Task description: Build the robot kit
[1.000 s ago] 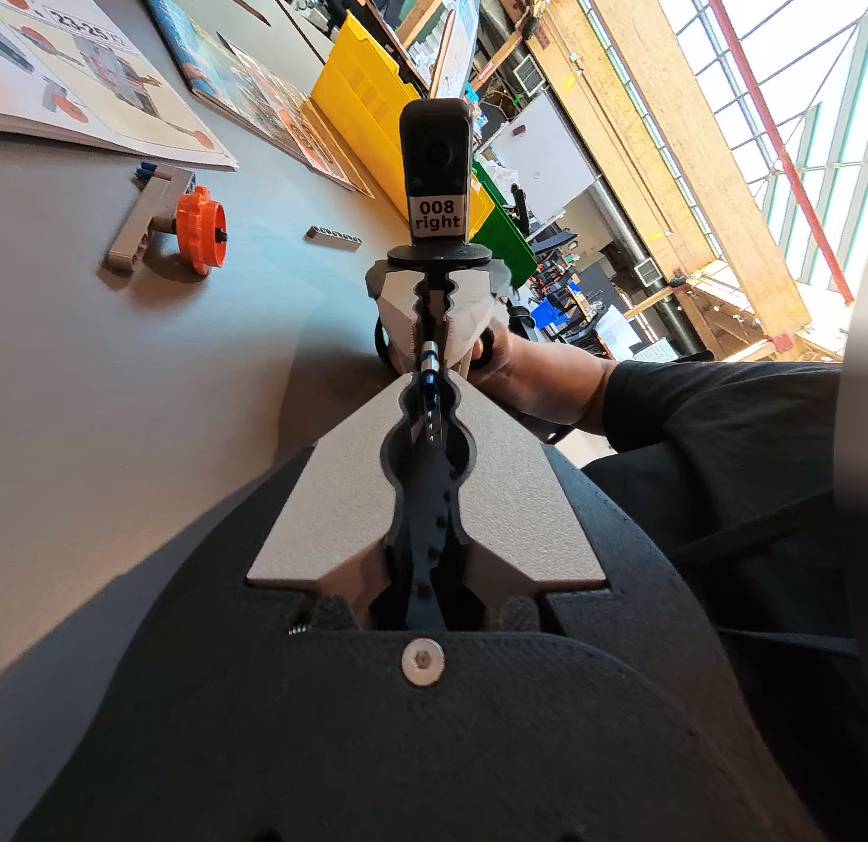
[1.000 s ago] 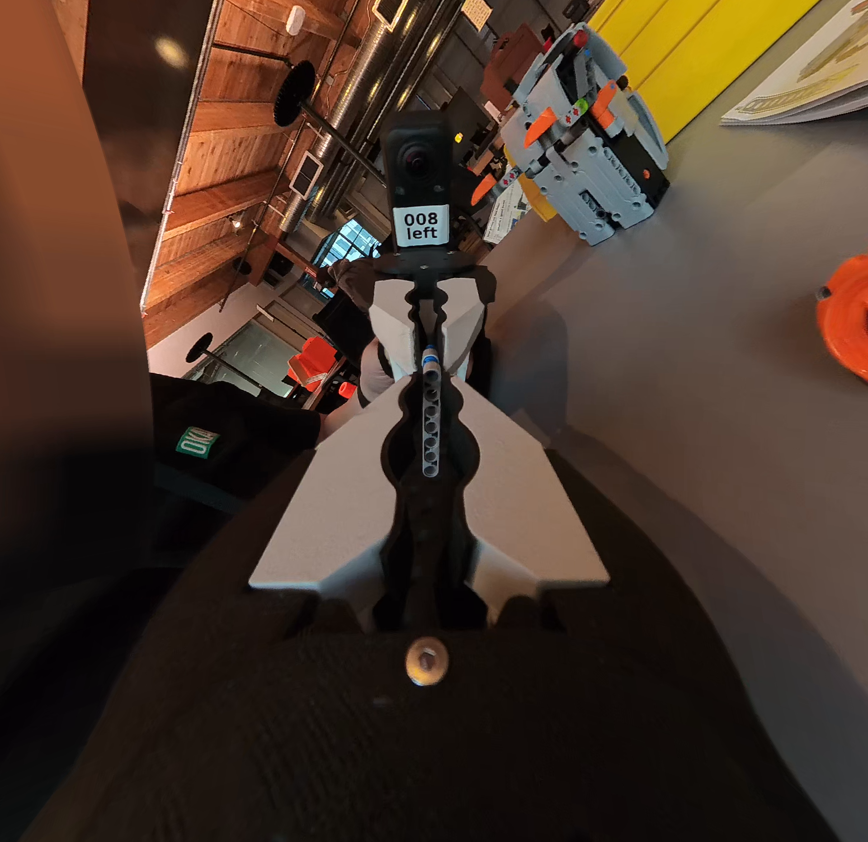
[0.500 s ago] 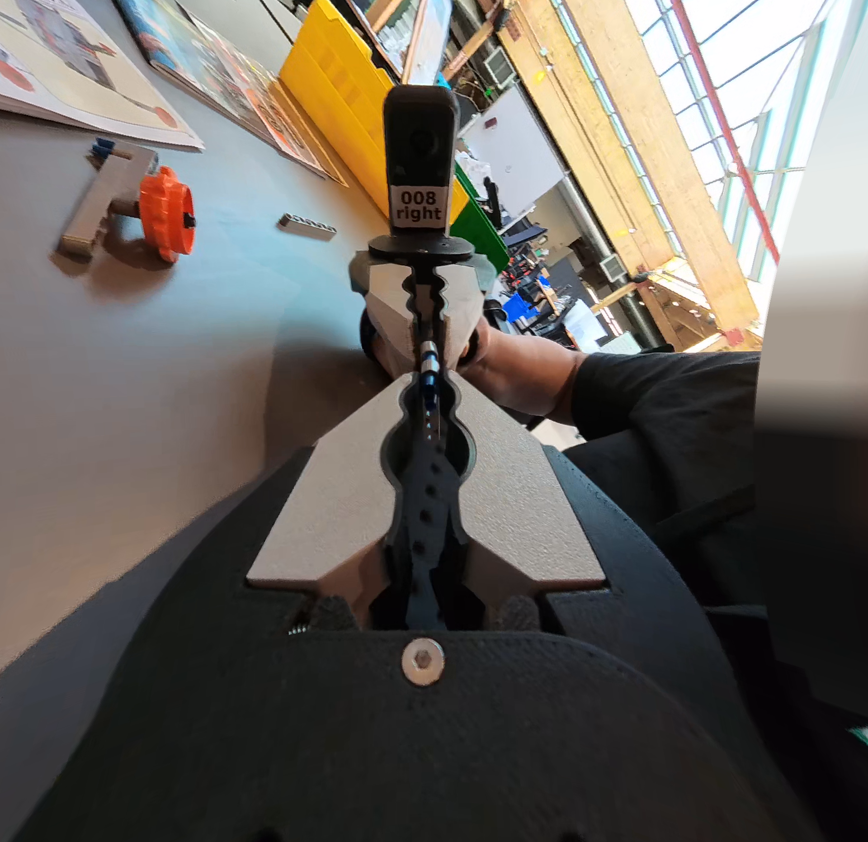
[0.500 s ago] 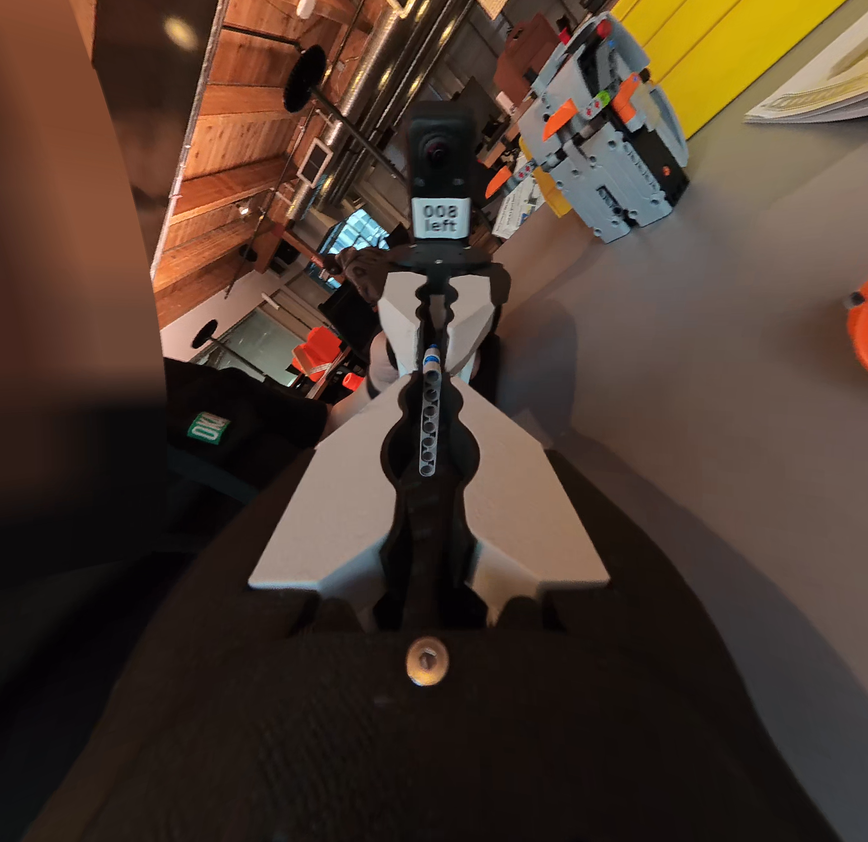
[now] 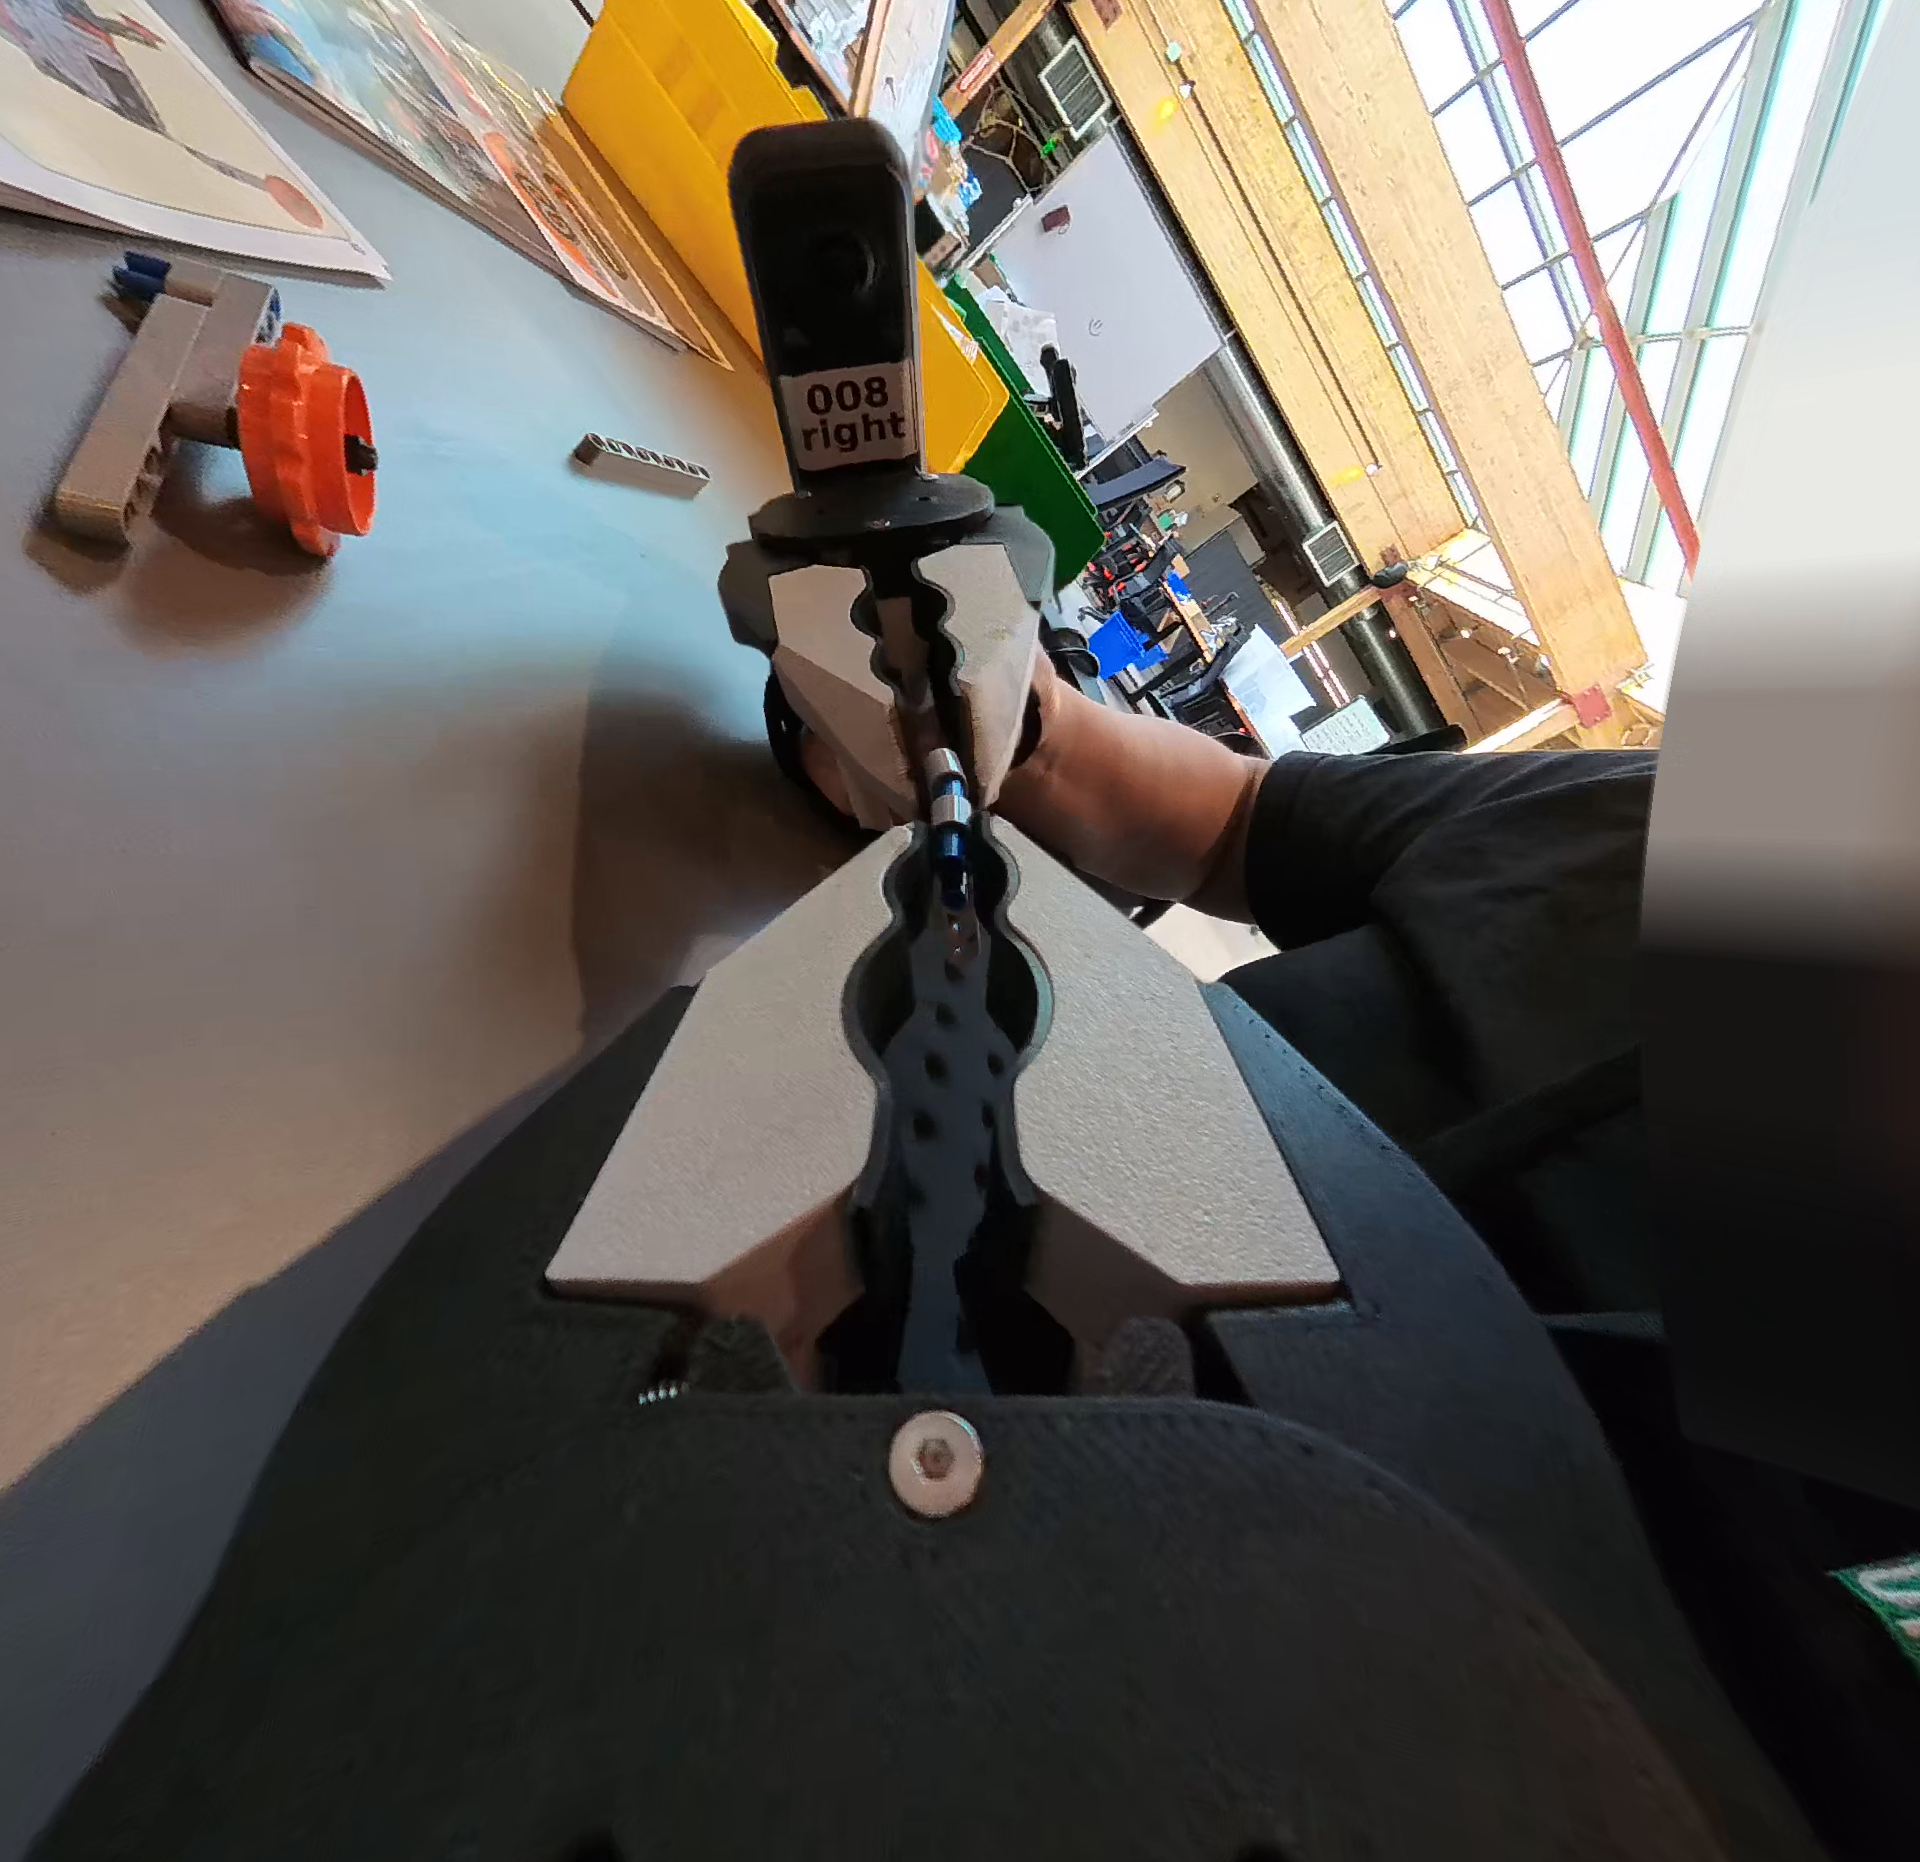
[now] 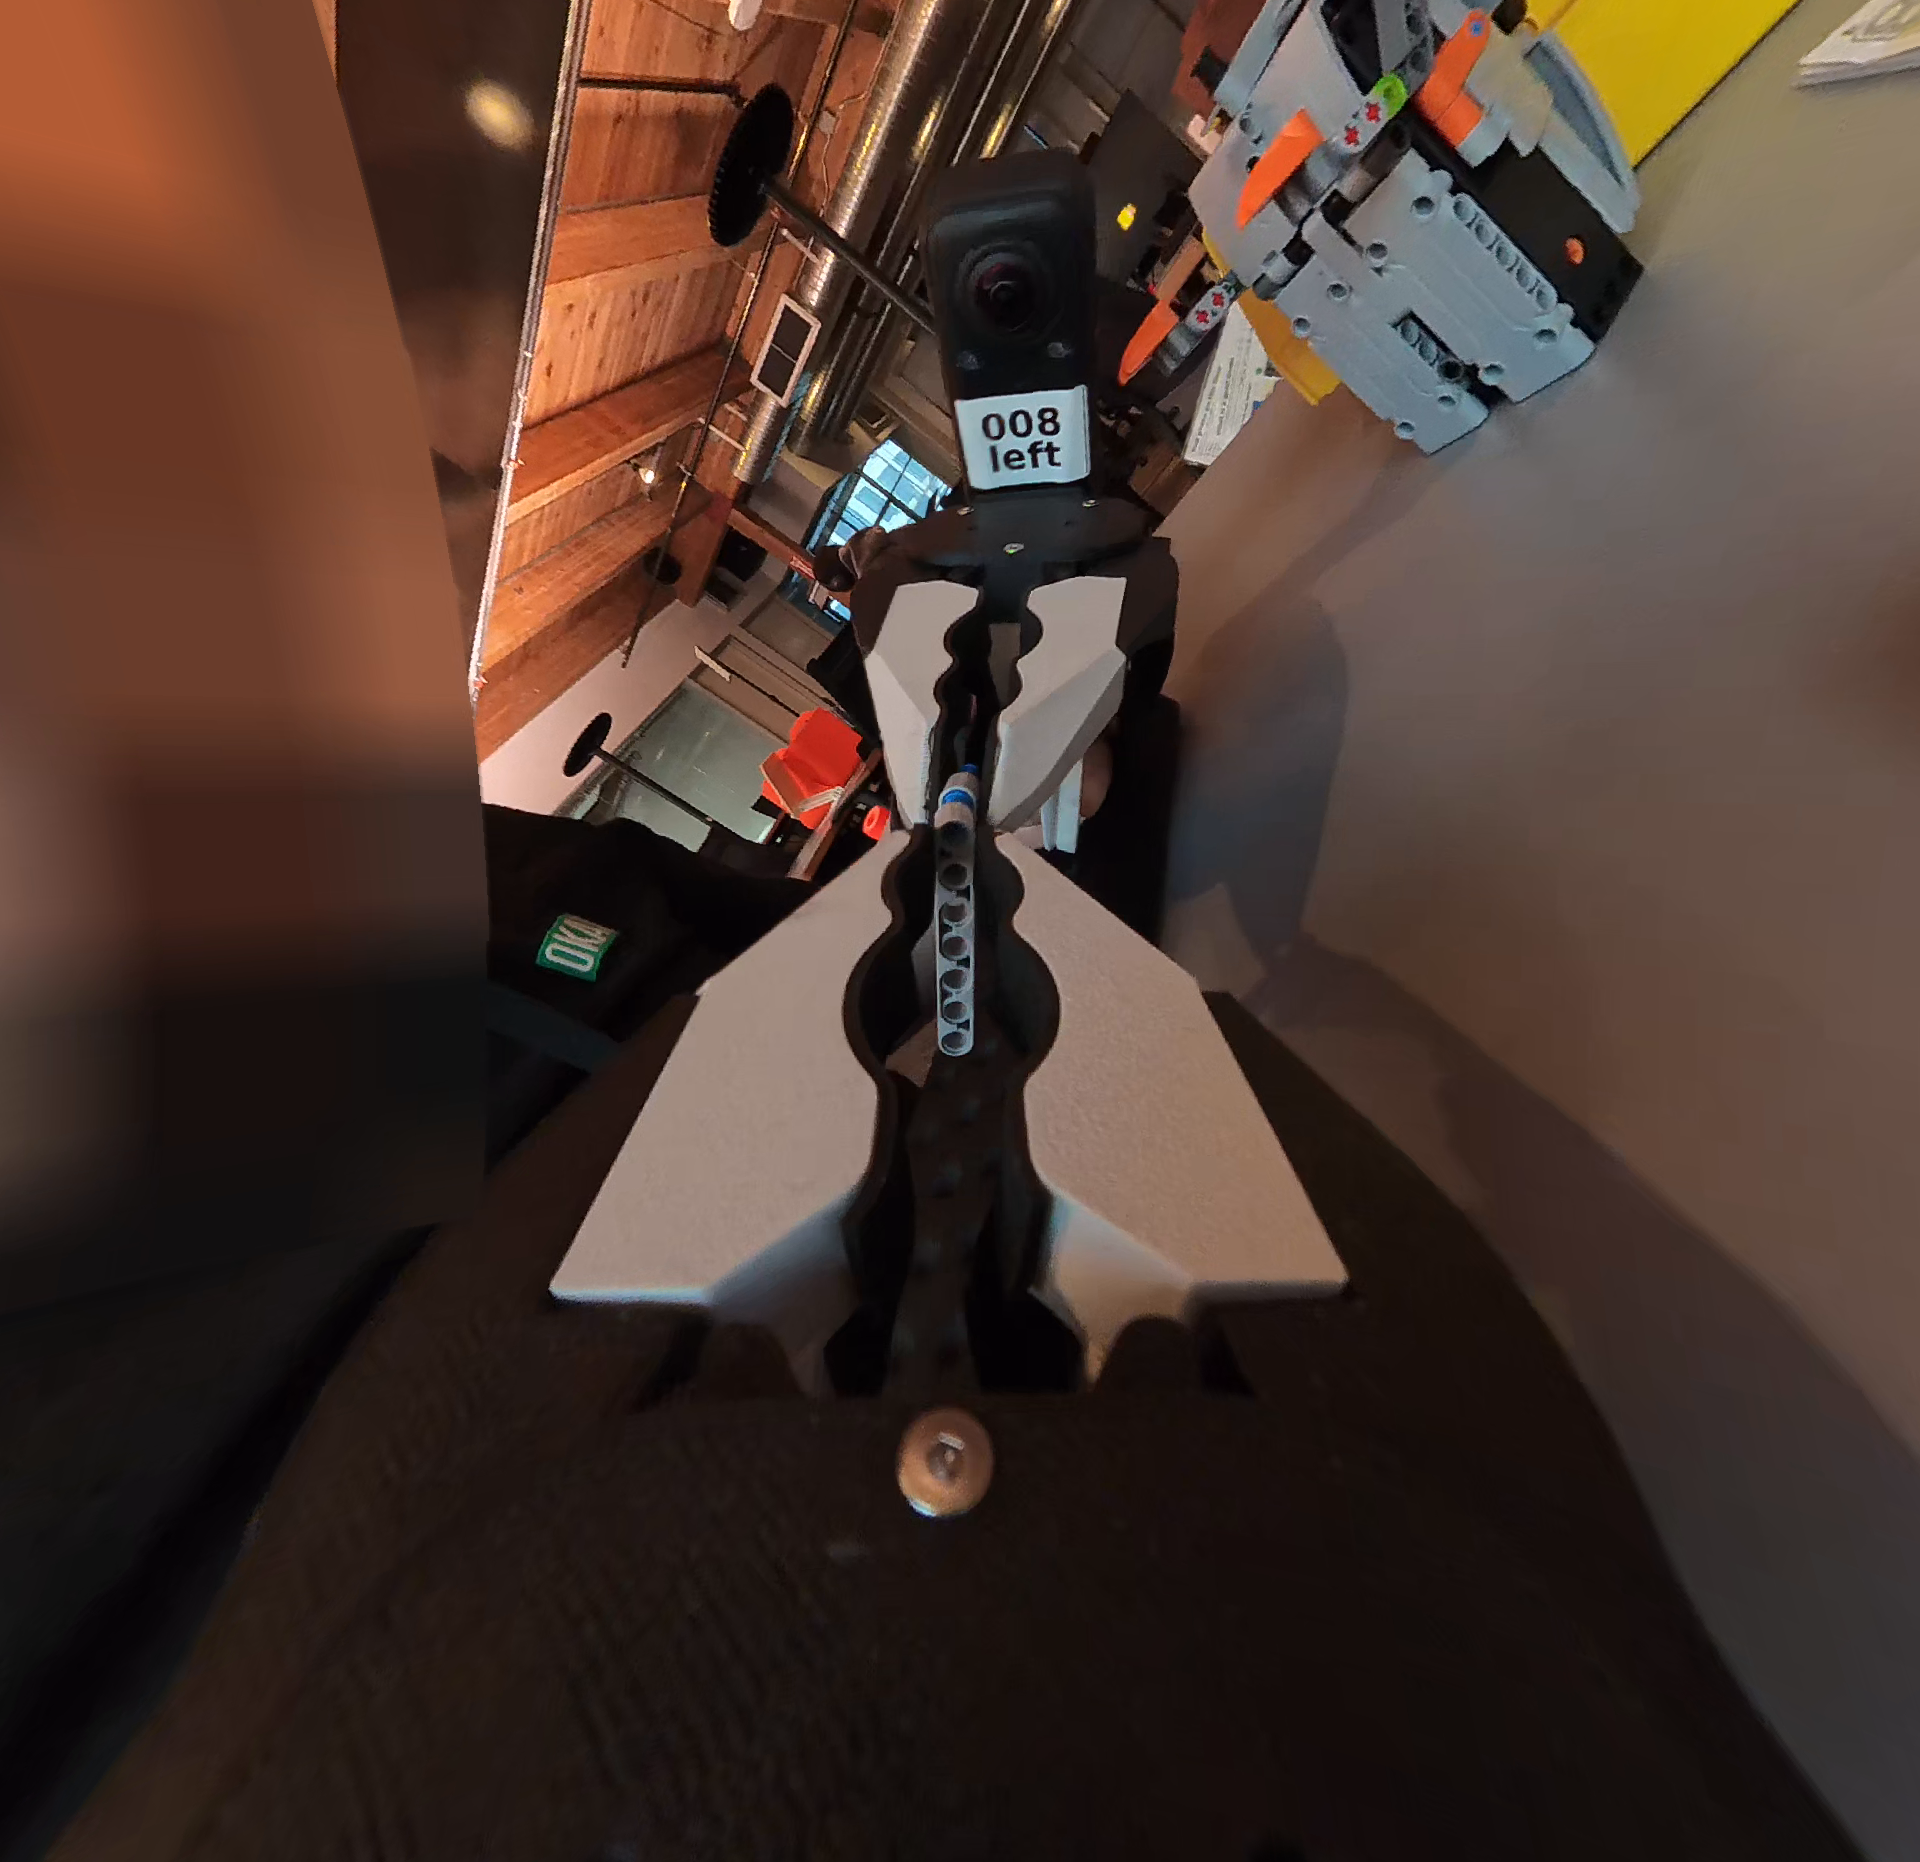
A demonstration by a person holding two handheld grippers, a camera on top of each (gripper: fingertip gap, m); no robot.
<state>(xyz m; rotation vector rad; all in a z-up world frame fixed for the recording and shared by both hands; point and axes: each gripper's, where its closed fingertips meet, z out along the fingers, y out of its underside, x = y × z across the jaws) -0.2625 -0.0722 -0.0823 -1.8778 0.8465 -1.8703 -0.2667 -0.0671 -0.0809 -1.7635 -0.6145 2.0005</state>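
Both grippers meet tip to tip above the grey desk (image 5: 312, 877). The right gripper (image 6: 951, 836) has its jaws clenched on a grey beam with a row of holes (image 6: 954, 939), whose far end reaches the tips of the left gripper (image 5: 948, 846). The left gripper's jaws are clenched on a small blue pin (image 5: 950, 856), which meets the beam end between the two tips; whether the pin is seated in a hole cannot be told. Relative to this joint, in the left wrist view, an orange wheel on a grey bracket (image 5: 218, 430) lies well apart, and a loose grey beam (image 5: 642, 462) lies nearer. A large grey brick model (image 6: 1423, 212) stands beyond the joint in the right wrist view. Risk: the pin is small and held at the very tips, so any misalignment or twist could cock it and drop it onto the desk.
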